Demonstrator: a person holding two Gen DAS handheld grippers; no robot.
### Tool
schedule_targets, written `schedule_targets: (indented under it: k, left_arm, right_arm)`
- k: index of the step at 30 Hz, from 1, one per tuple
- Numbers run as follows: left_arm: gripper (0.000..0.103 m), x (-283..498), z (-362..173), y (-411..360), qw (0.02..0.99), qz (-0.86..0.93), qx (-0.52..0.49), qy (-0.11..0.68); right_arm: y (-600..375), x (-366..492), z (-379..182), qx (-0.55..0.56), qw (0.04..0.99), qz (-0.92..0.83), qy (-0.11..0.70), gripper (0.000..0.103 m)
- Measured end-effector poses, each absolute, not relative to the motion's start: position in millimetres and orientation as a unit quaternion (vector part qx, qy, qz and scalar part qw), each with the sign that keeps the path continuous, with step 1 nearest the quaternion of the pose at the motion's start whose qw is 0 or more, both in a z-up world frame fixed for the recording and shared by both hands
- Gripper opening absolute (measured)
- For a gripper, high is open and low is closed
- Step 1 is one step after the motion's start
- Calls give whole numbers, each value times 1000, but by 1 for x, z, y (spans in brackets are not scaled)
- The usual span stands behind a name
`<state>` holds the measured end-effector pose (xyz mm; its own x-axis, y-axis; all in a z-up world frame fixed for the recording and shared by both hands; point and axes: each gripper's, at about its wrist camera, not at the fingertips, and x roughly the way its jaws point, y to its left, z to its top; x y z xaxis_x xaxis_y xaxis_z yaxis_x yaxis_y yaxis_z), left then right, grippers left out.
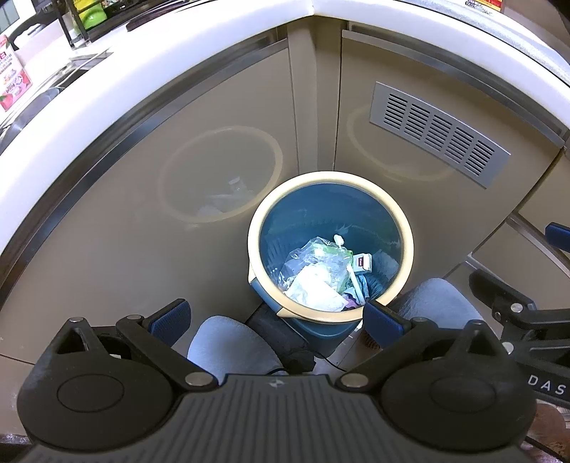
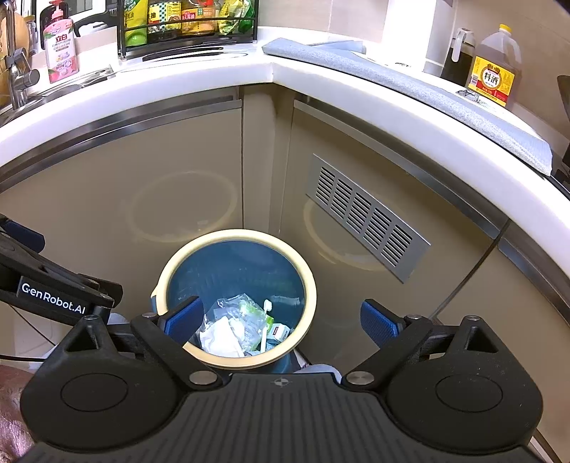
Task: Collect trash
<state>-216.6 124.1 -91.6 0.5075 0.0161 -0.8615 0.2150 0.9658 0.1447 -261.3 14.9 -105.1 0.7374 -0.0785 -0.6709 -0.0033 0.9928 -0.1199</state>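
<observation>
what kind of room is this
Most likely a home kitchen corner: a sink faucet at the left, a condiment rack on the white countertop, and a cooking wine jug.

We look steeply down from both wrists at the trash bin (image 1: pixel 331 242) (image 2: pixel 237 297) in the cabinet corner; ours on the right sits perhaps higher, catching the countertop (image 2: pixel 320 76).

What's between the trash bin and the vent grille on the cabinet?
Nothing: in the right wrist view only bare beige cabinet door separates the trash bin from the vent grille.
</observation>
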Motion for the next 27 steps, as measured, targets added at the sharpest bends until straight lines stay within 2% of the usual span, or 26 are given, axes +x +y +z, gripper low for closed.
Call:
schedule_targets:
  k: [27]
  left_arm:
    - [103, -218, -93, 124, 859, -57, 121, 494]
  right_arm:
    - [16, -261, -107, -56, 930, -21, 364, 98]
